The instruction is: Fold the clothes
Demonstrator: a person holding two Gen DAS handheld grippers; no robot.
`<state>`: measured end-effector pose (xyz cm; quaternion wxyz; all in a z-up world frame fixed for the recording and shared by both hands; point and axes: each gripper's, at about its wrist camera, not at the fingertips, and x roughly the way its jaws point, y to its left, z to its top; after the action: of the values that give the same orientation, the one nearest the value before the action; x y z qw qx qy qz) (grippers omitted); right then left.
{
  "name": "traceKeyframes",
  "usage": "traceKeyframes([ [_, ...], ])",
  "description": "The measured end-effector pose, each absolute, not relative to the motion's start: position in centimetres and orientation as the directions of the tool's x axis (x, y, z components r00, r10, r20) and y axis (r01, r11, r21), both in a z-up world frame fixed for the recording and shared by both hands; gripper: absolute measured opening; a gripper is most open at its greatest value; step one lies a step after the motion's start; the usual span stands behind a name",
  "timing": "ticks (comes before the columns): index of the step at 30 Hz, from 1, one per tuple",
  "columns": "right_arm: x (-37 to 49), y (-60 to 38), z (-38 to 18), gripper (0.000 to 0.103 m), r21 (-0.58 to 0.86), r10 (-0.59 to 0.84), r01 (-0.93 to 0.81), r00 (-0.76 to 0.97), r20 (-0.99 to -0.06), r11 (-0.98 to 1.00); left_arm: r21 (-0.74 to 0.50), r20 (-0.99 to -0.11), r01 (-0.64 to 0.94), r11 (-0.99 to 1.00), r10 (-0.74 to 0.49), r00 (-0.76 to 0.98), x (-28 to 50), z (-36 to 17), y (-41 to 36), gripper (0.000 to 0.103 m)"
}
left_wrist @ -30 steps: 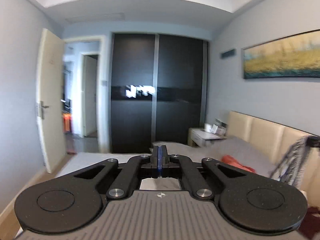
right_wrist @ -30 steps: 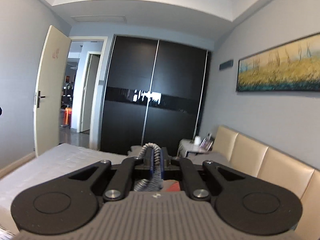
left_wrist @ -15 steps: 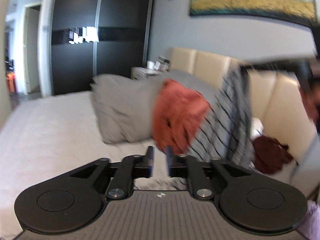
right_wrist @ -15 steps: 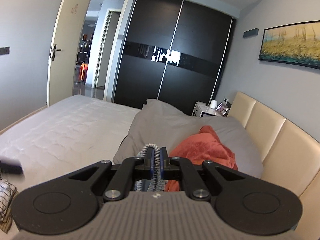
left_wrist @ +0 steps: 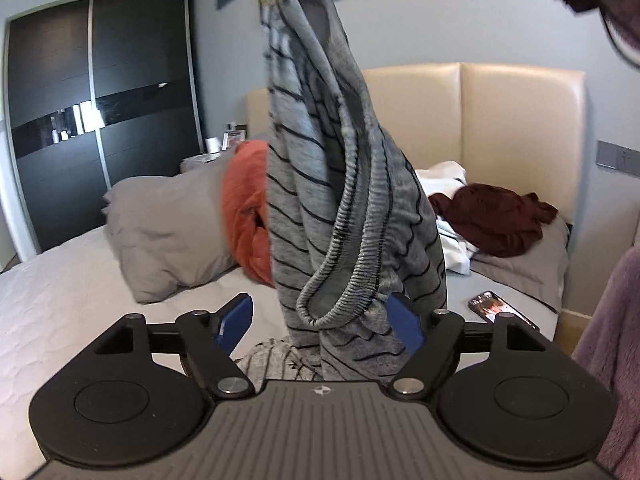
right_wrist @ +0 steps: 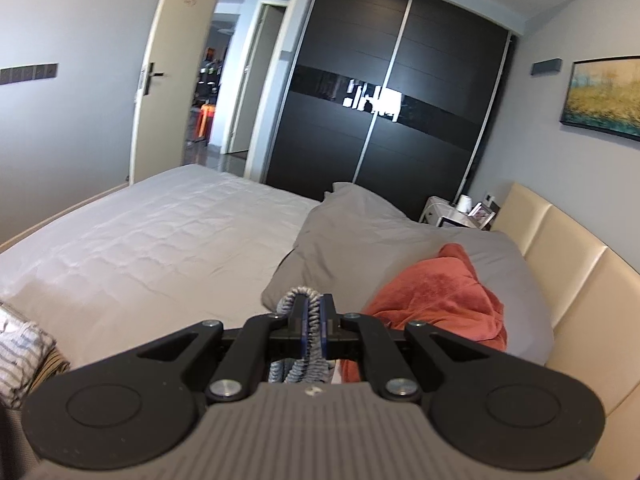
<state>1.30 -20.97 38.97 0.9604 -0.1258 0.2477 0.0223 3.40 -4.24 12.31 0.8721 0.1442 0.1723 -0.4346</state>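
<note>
A grey sweater with thin black stripes (left_wrist: 320,184) hangs down in the left wrist view, held from above the frame. Its ribbed hem (left_wrist: 352,264) and lower folds dangle between the blue pads (left_wrist: 236,320) of my left gripper (left_wrist: 320,324). Those jaws are opening and stand wide; the left pad is clear of the cloth and nothing is pinched. In the right wrist view my right gripper (right_wrist: 314,312) is shut on a ribbed grey edge of the sweater (right_wrist: 294,296), above the bed.
The bed (right_wrist: 160,240) carries grey pillows (left_wrist: 168,224), an orange garment (left_wrist: 244,208), a dark red garment (left_wrist: 496,216) on white cloth, and a phone (left_wrist: 496,308). Folded striped clothes (right_wrist: 20,344) lie at the left. A cream headboard (left_wrist: 500,120) and a purple sleeve (left_wrist: 612,340) stand to the right.
My left gripper has dropped from wardrobe height to the bed, swung toward the headboard, and its jaws went from shut to wide. The right gripper sank a little, still gripping the ribbed edge.
</note>
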Motion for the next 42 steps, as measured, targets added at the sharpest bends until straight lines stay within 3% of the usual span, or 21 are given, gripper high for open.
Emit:
traceKeyframes([
  [11, -0.8, -18.9, 38.7, 0.007, -0.269, 0.002, -0.156, 0.867, -0.498, 0.95, 0.125, -0.448, 0.835, 0.535, -0.721, 0.529, 5.0, 9.4, -7.1, 0.073],
  [13, -1.2, -18.9, 38.7, 0.007, -0.278, -0.008, -0.15, 0.869, -0.496, 0.949, 0.088, -0.467, 0.851, 0.517, -0.734, 0.494, 5.4, 9.2, -7.1, 0.057],
  [14, -1.4, -19.1, 38.7, 0.007, -0.28, -0.018, -0.139, 0.869, -0.494, 0.95, 0.068, -0.479, 0.859, 0.508, -0.739, 0.474, 5.4, 9.3, -7.0, 0.037],
  [15, -1.5, -19.3, 38.7, 0.007, -0.281, -0.029, -0.128, 0.87, -0.493, 0.951, 0.048, -0.491, 0.866, 0.498, -0.743, 0.455, 5.4, 9.3, -6.8, 0.029],
  [17, -1.7, -20.0, 38.7, 0.007, -0.277, -0.056, -0.093, 0.872, -0.486, 0.956, 0.018, -0.504, 0.873, 0.487, -0.75, 0.429, 5.2, 9.7, -6.4, 0.022],
  [23, -0.8, -23.3, 38.7, 0.007, -0.241, -0.128, 0.015, 0.878, -0.462, 0.97, -0.023, -0.497, 0.864, 0.502, -0.756, 0.426, 2.9, 13.2, -3.7, 0.019],
  [29, 4.7, -23.2, 37.3, 0.007, -0.127, -0.07, 0.01, 0.875, -0.478, 0.992, -0.041, -0.522, 0.794, 0.607, -0.69, 0.501, 2.7, 16.2, 0.8, 0.019],
  [34, 11.2, -18.2, 35.4, 0.007, -0.097, 0.028, -0.085, 0.876, -0.482, 0.992, -0.067, -0.552, 0.693, 0.718, -0.605, 0.574, 4.9, 16.8, 6.7, 0.018],
  [42, 23.0, -4.2, 31.4, 0.001, -0.145, 0.167, -0.248, 0.892, -0.42, 0.958, -0.241, -0.613, 0.413, 0.878, -0.468, 0.637, 10.8, 14.3, 18.7, 0.018],
])
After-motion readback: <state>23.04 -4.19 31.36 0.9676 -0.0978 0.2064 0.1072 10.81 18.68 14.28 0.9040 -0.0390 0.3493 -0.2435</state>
